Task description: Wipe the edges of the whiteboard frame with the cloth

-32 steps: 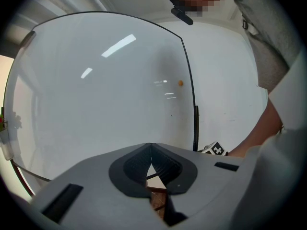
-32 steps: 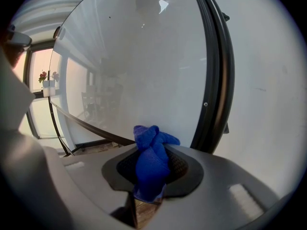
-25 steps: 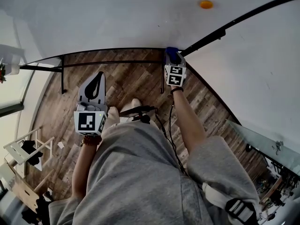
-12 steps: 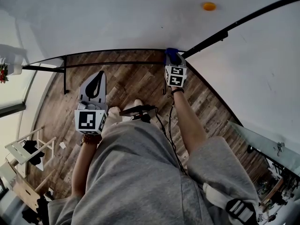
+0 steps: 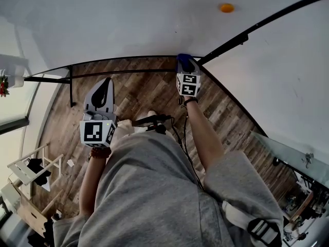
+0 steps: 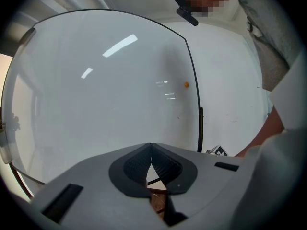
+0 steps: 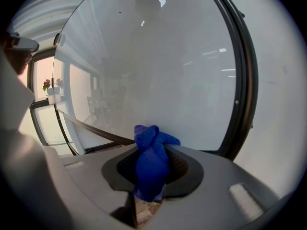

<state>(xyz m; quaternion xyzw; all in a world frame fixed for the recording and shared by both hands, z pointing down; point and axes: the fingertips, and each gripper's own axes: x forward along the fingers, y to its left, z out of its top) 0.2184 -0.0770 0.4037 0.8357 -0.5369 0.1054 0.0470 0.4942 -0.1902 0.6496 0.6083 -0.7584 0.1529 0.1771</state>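
Now the right gripper, clamped on the bunched blue cloth, has slid slightly left along the whiteboard's thin black frame by its lower corner, so wiping looks under way; the left gripper hangs nearby, jaws together, empty

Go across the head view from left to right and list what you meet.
Stand leg → left gripper → right gripper holding the cloth → orange spot on the whiteboard.
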